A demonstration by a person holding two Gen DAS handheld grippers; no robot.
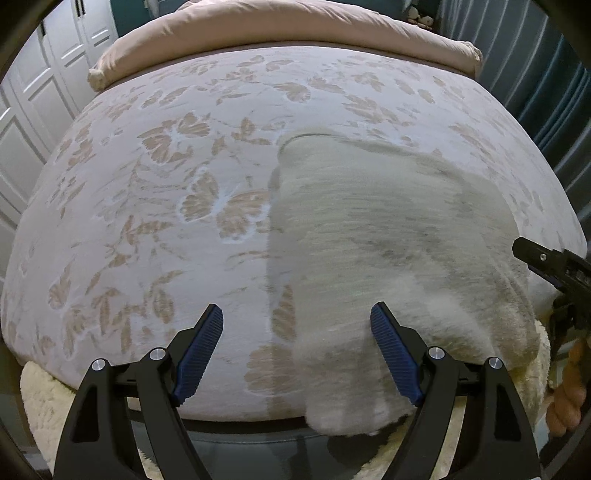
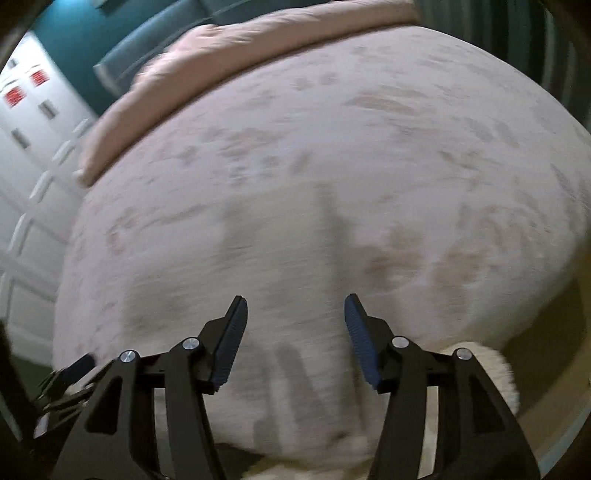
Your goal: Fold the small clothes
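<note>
A pale grey-white garment (image 1: 388,240) lies spread on the bed, blurred by motion; its near end hangs over the bed's front edge. In the left wrist view my left gripper (image 1: 297,325) is open and empty, with its right finger (image 1: 393,347) over the garment's near part. My right gripper shows there at the right edge (image 1: 546,266), beside the garment. In the right wrist view my right gripper (image 2: 295,317) is open and empty above the bed; the view is heavily blurred and the garment (image 2: 280,280) is faint there.
The bed (image 1: 147,229) has a pale cover with a beige leaf pattern. A pink duvet (image 1: 280,29) is bunched along its far end. White wardrobe doors (image 1: 33,103) stand at the left. A cream shaggy rug (image 1: 40,402) lies below the front edge.
</note>
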